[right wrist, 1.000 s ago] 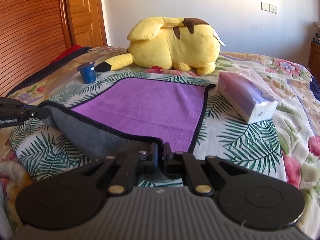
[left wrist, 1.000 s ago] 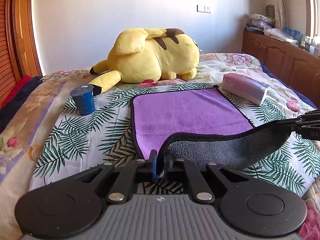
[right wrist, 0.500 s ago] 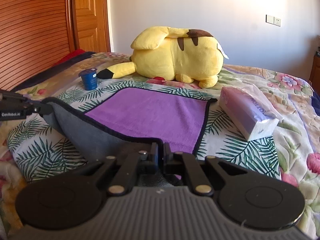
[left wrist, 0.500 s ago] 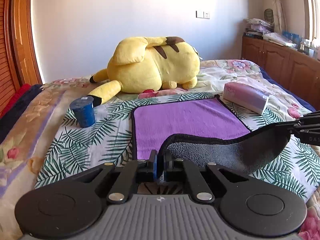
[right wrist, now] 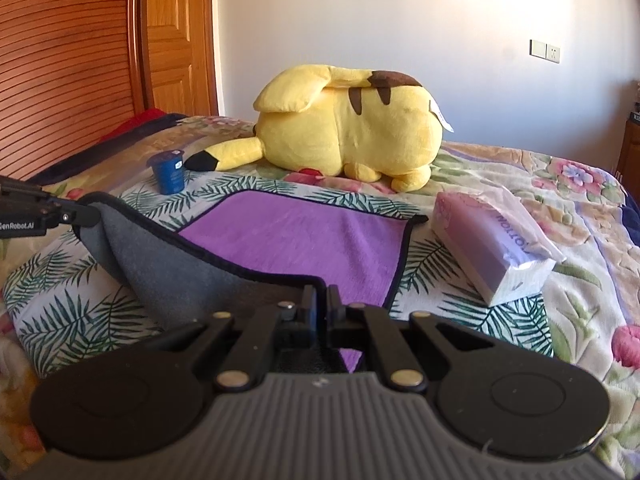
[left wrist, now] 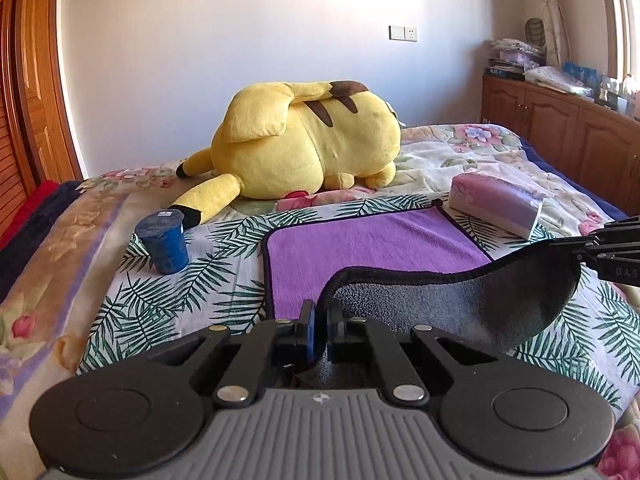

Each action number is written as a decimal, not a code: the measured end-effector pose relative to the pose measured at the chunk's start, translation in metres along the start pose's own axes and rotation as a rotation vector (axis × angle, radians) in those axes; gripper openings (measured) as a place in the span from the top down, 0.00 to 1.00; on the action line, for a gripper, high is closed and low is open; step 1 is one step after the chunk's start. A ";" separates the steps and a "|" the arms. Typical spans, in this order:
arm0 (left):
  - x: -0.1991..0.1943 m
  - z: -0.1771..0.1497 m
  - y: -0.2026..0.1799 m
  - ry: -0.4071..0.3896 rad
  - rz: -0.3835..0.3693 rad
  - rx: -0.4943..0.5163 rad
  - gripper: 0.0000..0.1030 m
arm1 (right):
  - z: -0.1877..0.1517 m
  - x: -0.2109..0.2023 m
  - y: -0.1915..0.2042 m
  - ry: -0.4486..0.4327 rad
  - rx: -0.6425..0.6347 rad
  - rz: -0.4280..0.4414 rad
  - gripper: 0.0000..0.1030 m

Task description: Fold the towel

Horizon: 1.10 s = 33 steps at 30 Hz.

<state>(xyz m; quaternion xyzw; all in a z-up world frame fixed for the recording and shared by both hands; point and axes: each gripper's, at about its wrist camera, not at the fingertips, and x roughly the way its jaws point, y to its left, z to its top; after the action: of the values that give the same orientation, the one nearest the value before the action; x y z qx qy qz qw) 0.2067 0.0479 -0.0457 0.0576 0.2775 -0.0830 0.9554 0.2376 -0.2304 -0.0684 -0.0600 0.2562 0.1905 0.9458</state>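
With jaws closed on the two near corners, the left gripper (left wrist: pixel 320 316) and right gripper (right wrist: pixel 320 304) hold the purple towel (left wrist: pixel 372 240) raised off the bed (left wrist: pixel 200 280), grey underside showing, apparently to fold it toward its far edge.

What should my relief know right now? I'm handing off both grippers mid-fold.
Left hand-held gripper: shut on the towel's near left corner.
Right hand-held gripper: shut on the near right corner.
Towel: far half flat on the bed, purple up; near edge lifted, grey underside showing.
Done: both corners gripped and raised.
Left: carry the near edge to the far edge, lay it down, release.
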 end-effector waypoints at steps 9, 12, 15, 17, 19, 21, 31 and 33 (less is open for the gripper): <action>0.011 0.010 0.005 -0.012 0.005 0.001 0.95 | 0.011 0.011 -0.007 -0.020 -0.018 -0.002 0.95; 0.015 0.013 0.006 -0.014 0.009 0.005 0.95 | 0.014 0.017 -0.008 -0.021 -0.031 -0.002 0.95; 0.021 0.017 0.008 -0.017 0.011 0.010 0.95 | 0.019 0.022 -0.010 -0.032 -0.049 -0.006 0.95; 0.024 0.020 0.009 -0.021 0.015 0.014 0.95 | 0.023 0.024 -0.013 -0.041 -0.051 -0.007 0.95; 0.028 0.023 0.011 -0.024 0.014 0.012 0.95 | 0.026 0.026 -0.016 -0.050 -0.050 -0.010 0.95; 0.032 0.026 0.012 -0.030 0.019 0.017 0.95 | 0.029 0.029 -0.020 -0.057 -0.049 -0.013 0.95; 0.054 0.037 0.017 -0.050 0.034 0.046 0.95 | 0.034 0.046 -0.025 -0.069 -0.074 -0.020 0.96; 0.057 0.040 0.018 -0.060 0.037 0.049 0.95 | 0.035 0.050 -0.025 -0.070 -0.077 -0.019 0.96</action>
<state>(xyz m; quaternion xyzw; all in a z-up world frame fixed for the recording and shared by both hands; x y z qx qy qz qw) 0.2780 0.0518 -0.0420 0.0838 0.2453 -0.0737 0.9630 0.3031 -0.2295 -0.0630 -0.0922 0.2147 0.1933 0.9529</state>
